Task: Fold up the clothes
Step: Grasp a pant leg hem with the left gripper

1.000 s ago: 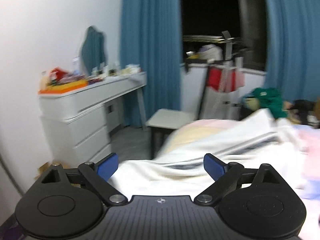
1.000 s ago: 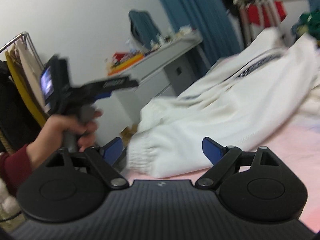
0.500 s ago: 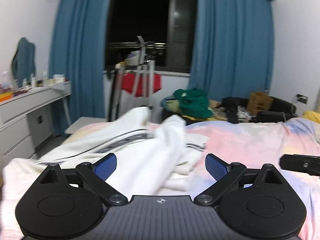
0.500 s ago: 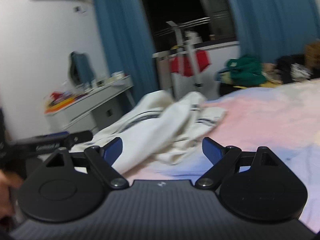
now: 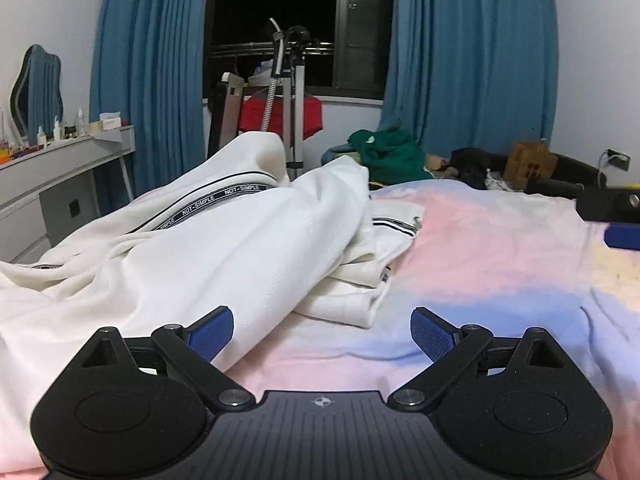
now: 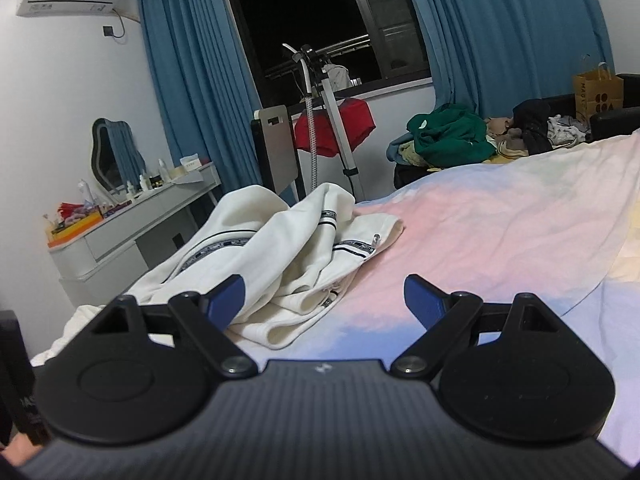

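Observation:
A white garment with black lettered stripes lies crumpled on the left part of a bed with a pink and blue sheet. It also shows in the right wrist view. My left gripper is open and empty, low over the sheet, with its left blue pad next to the cloth. My right gripper is open and empty, just short of the garment's near folds. The right gripper's tip shows at the right edge of the left wrist view.
A grey dressing table with bottles and a mirror stands left of the bed. A garment steamer with a red top stands by the dark window. A pile of green and dark clothes and a paper bag lie beyond the bed.
Both grippers have swung right from the dressing-table side to face the window and steadied. The white garment has settled in a heap on the bed.

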Action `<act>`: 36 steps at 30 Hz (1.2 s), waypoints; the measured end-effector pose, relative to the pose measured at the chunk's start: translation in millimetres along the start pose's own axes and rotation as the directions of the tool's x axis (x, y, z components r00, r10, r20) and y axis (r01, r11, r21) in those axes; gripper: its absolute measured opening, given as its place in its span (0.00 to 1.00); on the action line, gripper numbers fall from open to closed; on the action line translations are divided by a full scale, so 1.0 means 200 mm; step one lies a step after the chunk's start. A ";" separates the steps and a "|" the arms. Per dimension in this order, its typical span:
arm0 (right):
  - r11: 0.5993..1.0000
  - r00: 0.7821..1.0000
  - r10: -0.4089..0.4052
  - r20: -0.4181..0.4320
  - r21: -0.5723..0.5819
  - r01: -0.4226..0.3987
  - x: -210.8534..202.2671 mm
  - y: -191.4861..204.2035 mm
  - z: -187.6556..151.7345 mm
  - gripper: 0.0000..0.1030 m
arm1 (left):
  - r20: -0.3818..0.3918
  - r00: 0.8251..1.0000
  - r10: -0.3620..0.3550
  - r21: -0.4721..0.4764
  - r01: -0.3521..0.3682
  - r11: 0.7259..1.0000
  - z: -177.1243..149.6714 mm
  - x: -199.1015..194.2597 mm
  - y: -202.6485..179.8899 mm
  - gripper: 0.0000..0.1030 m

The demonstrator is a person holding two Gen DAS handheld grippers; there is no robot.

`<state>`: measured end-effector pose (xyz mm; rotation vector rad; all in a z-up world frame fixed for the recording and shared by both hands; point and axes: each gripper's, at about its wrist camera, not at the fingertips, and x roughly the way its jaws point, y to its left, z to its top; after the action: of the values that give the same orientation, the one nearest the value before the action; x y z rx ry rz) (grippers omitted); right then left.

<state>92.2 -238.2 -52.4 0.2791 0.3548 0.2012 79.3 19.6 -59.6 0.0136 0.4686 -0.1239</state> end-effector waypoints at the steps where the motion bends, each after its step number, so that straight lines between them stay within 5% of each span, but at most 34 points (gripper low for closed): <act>1: 1.000 1.000 -0.003 -0.004 -0.002 0.003 0.00 0.00 -0.01 0.85 | -0.004 1.000 -0.002 -0.014 0.002 1.000 0.00 0.00 0.02 0.94; 21: 0.995 0.997 -0.080 -0.006 0.055 0.080 -0.22 -0.02 -0.06 0.85 | 0.032 0.998 0.049 0.027 -0.050 0.998 0.07 -0.12 0.08 0.94; 27: 0.985 0.993 -0.111 -0.047 0.128 0.116 -0.27 -0.08 -0.08 0.85 | 0.013 1.000 0.026 0.127 -0.027 0.992 0.20 0.15 0.03 0.91; 36: 0.957 0.980 -0.126 -0.153 0.242 0.161 -0.13 -0.25 -0.13 0.85 | 0.010 0.997 0.072 0.030 -0.072 0.997 0.57 0.83 -0.13 0.90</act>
<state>66.9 -286.2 -83.7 0.4923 0.5357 0.0299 273.4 -30.5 -31.7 0.0595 0.4569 -0.0607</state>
